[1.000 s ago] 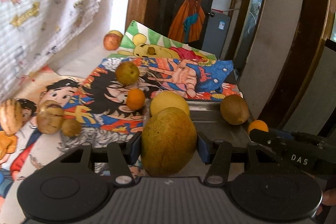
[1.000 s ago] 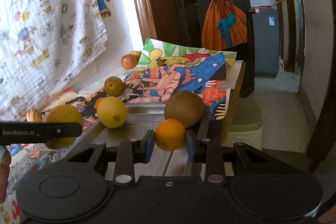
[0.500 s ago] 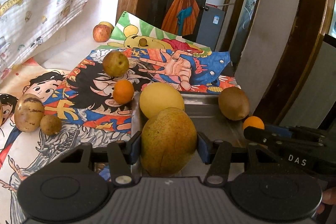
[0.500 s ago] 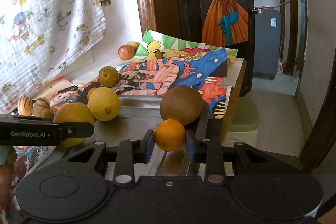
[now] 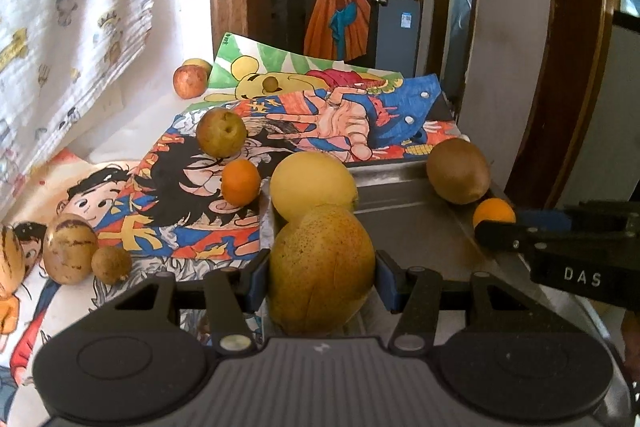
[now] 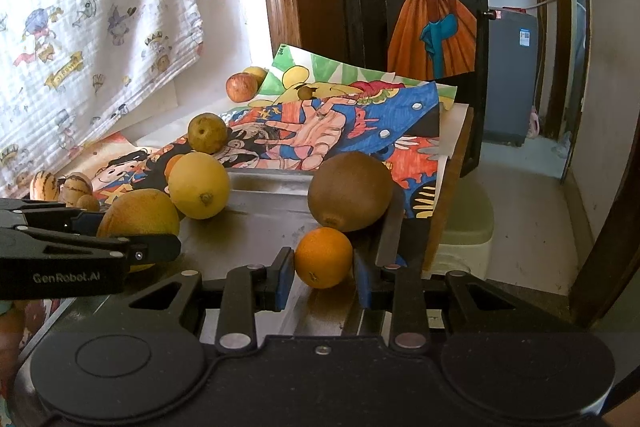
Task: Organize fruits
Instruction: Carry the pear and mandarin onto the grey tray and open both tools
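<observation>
**Caller:** Fruits everywhere, and both grippers are loaded! The left gripper [image 5: 322,281] has its jaws clamped on either side of a big speckled yellow-orange fruit [image 5: 322,267], filling the whole gap between the blue pads.

**Analyst:** And just beyond those jaws, touching that fruit, sits a round yellow fruit [image 5: 314,185] at the near corner of the metal tray [image 5: 404,223].

**Caller:** Over to the right gripper [image 6: 323,277]: jaws set narrow around a small orange [image 6: 323,257], which sits between the pads over the tray floor. Whether both pads actually press it, I cannot tell.

**Analyst:** Directly ahead of those jaws, a brown kiwi [image 6: 350,191] touches the orange against the tray's right wall.

**Caller:** Left of the left jaws, off the tray on the cartoon drawings [image 5: 304,123]: a second small orange [image 5: 241,182], a greenish pear [image 5: 221,132] beyond it, two brown fruits [image 5: 70,253] further left.

**Analyst:** Far ahead, a red apple [image 5: 190,81] by the wall.
</observation>
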A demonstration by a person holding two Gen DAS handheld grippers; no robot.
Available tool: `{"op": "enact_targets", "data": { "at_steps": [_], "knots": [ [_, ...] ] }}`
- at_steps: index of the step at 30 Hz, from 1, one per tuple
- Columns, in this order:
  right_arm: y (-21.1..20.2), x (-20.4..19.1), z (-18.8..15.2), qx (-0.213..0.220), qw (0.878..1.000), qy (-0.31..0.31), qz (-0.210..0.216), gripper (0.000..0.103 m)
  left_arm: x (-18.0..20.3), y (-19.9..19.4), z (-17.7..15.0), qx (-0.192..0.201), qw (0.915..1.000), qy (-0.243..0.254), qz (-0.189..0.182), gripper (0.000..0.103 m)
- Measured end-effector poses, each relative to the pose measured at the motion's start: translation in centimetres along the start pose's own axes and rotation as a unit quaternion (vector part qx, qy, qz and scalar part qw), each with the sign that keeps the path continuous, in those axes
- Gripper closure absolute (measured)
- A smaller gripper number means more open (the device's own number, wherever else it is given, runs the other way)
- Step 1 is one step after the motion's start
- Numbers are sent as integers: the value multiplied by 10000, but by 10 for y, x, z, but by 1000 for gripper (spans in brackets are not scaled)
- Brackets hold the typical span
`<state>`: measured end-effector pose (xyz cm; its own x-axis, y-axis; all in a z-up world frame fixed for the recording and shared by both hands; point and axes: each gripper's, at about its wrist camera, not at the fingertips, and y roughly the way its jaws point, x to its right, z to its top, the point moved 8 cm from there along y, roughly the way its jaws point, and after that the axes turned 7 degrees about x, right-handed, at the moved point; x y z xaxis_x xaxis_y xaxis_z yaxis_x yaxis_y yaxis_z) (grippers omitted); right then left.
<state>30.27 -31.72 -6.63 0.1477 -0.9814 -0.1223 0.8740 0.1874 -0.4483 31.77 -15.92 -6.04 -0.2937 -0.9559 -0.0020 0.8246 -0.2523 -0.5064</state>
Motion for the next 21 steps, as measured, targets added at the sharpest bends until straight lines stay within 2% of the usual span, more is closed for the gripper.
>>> {"op": "enact_targets", "data": {
  "at_steps": [9,13,21],
  "knots": [
    [1,-1,-1,-11,10000,-11,-3,69,2,0,-1,-5,9999,150,67,44],
    [1,-1,-1,-15,10000,-12,-9,69,3,0,-1,2,9998,173,56,41],
    [0,-1,0,30,10000,-32,-48,67,-3,-6,0,22,9998,-158,-74,39]
  ]
}}
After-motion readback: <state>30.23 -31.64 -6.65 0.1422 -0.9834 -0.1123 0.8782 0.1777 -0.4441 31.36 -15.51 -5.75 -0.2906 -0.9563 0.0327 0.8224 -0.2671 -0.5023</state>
